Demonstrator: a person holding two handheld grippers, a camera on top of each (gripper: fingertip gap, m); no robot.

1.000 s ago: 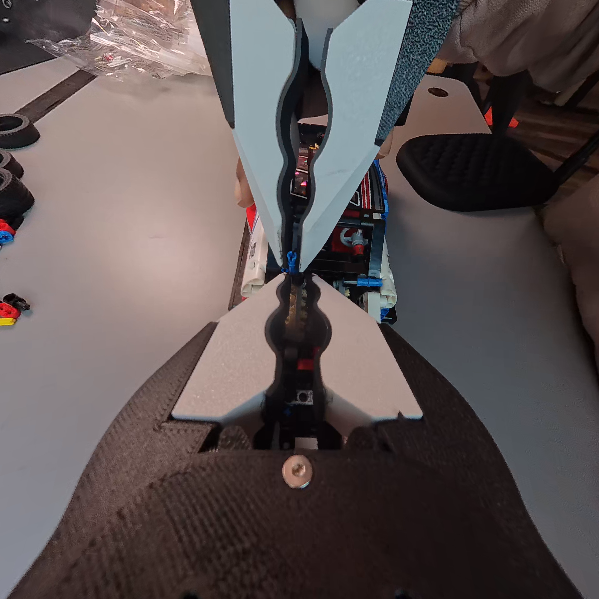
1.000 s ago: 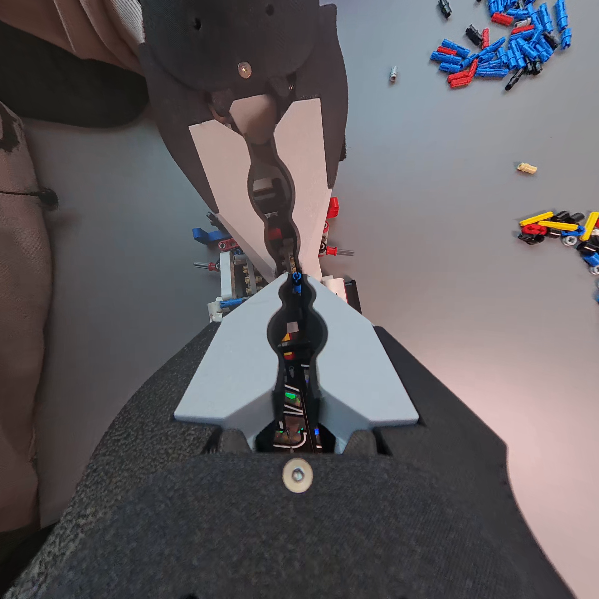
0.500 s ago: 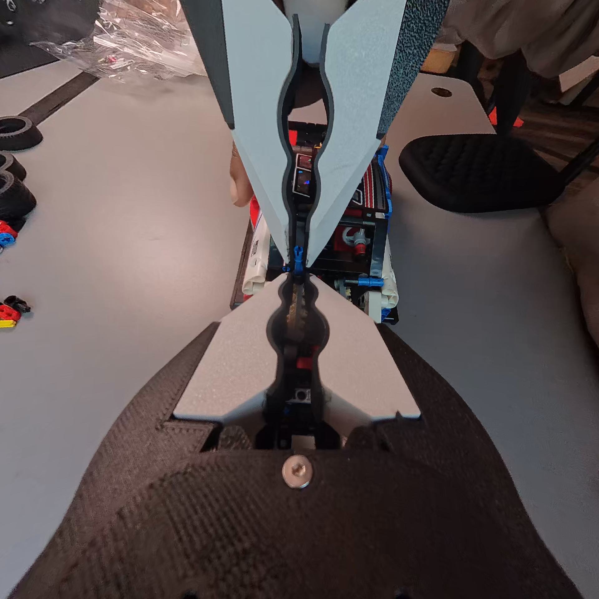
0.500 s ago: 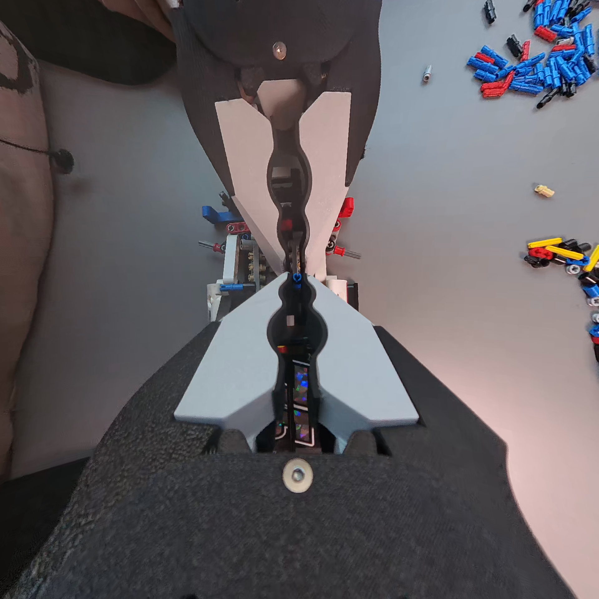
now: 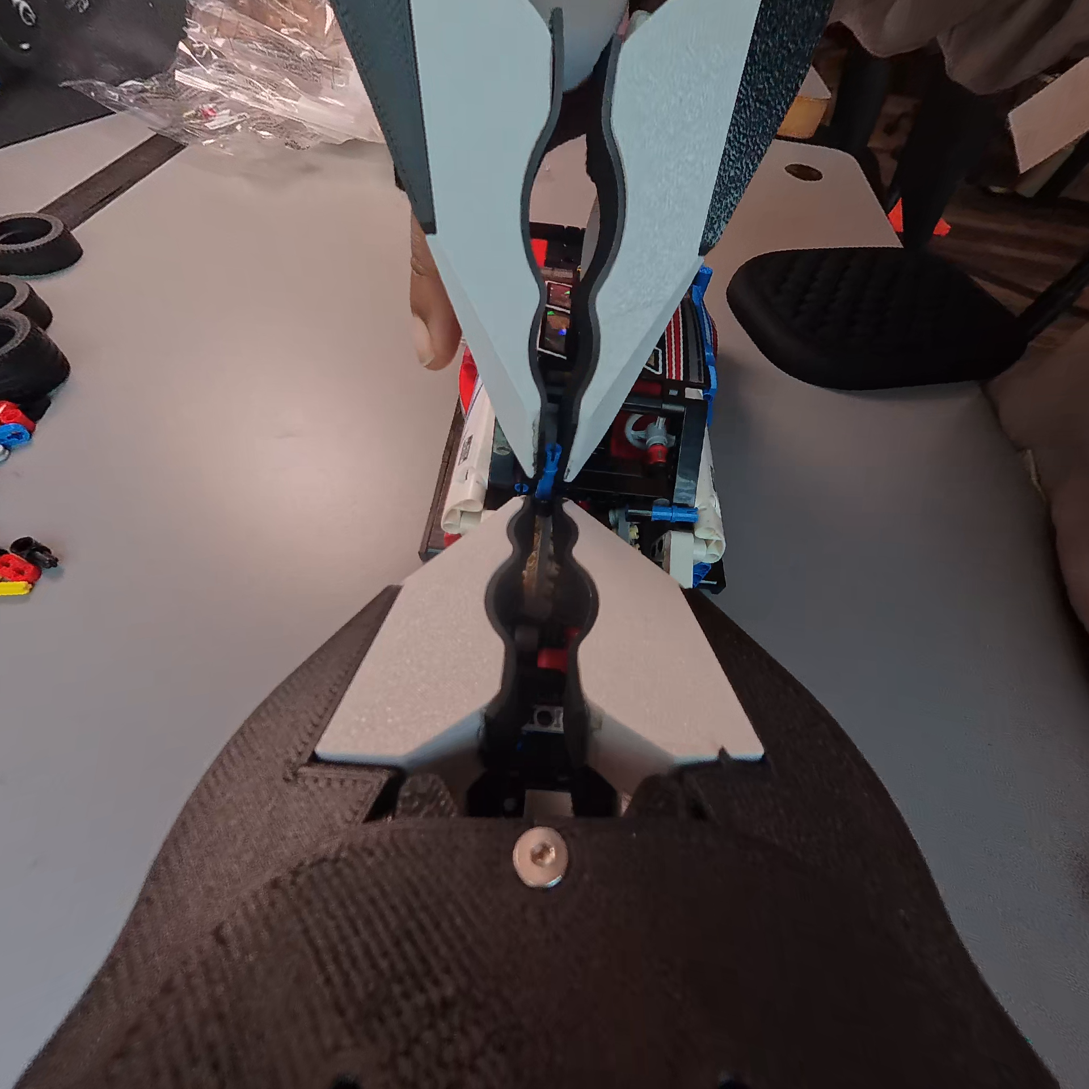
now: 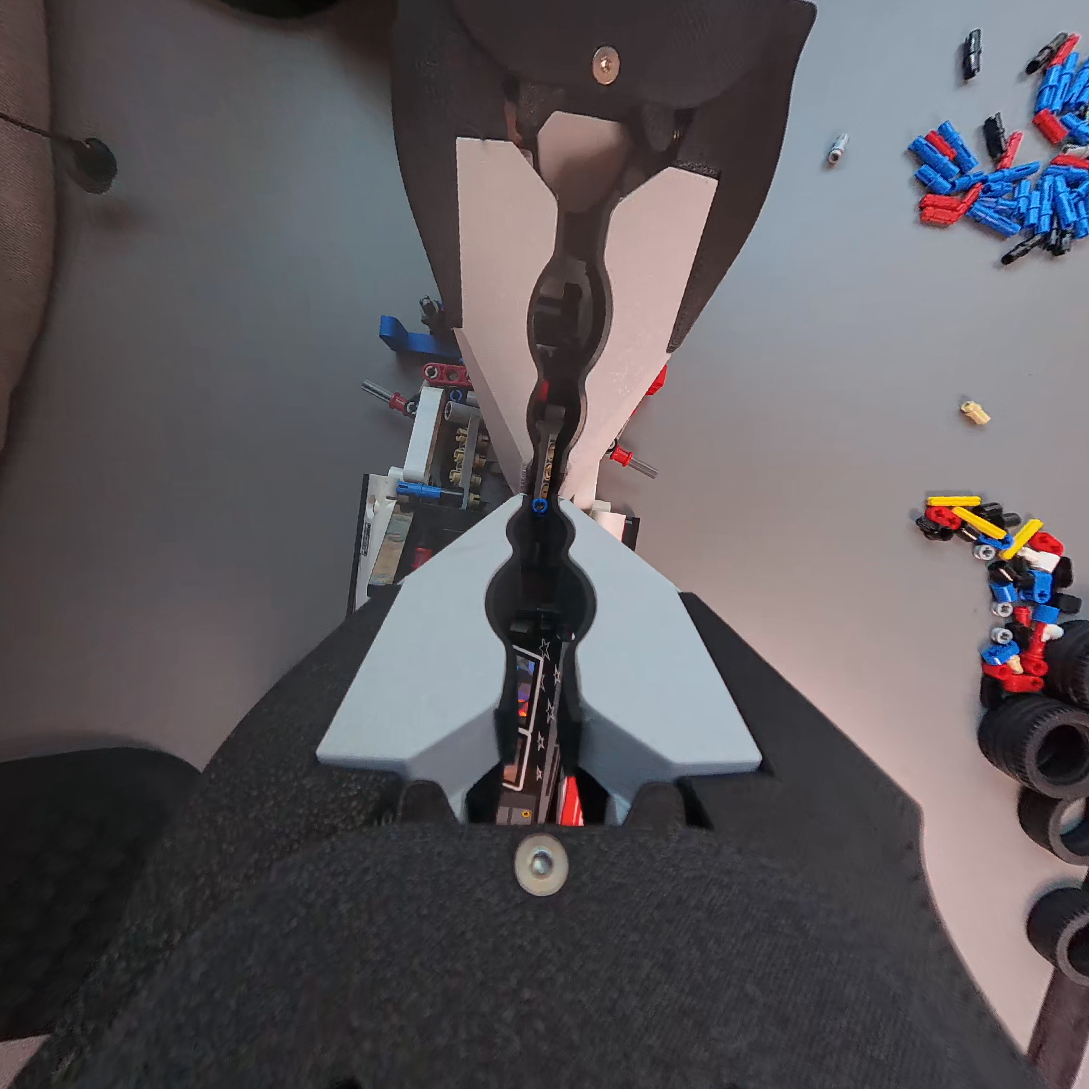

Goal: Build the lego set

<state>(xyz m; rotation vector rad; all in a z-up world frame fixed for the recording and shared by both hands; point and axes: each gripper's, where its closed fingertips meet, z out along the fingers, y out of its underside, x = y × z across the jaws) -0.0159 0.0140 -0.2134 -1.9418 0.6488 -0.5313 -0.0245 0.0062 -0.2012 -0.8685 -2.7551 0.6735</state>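
Observation:
My left gripper point(image 5: 542, 510) is shut on a black beam with tan pins point(image 5: 541, 566), held on edge between its fingers. My right gripper point(image 6: 539, 511) faces it tip to tip and is shut on a small blue pin point(image 6: 539, 505). In the left wrist view the blue pin point(image 5: 551, 465) sticks out of the right gripper point(image 5: 551, 474) and meets the end of the beam. The beam point(image 6: 549, 459) also shows in the right wrist view. Both are held above the partly built car model point(image 5: 648, 448) on the grey table point(image 5: 236, 412). The model point(image 6: 436, 465) is mostly hidden by the fingers.
Black tyres point(image 5: 26, 365) and small loose parts point(image 5: 17, 566) lie at the left, with clear plastic bags point(image 5: 265, 88) behind. A chair seat point(image 5: 872, 318) stands off the table's right edge. The right wrist view shows a pile of blue and red pins point(image 6: 1013, 194), mixed parts point(image 6: 1013, 577) and tyres point(image 6: 1037, 748). Less than 4 cm separates the two grippers' tips.
The two grippers stay tip to tip with the blue pin at the beam's end. The right gripper has shifted, so the left gripper looms larger in its view and more tyres show.

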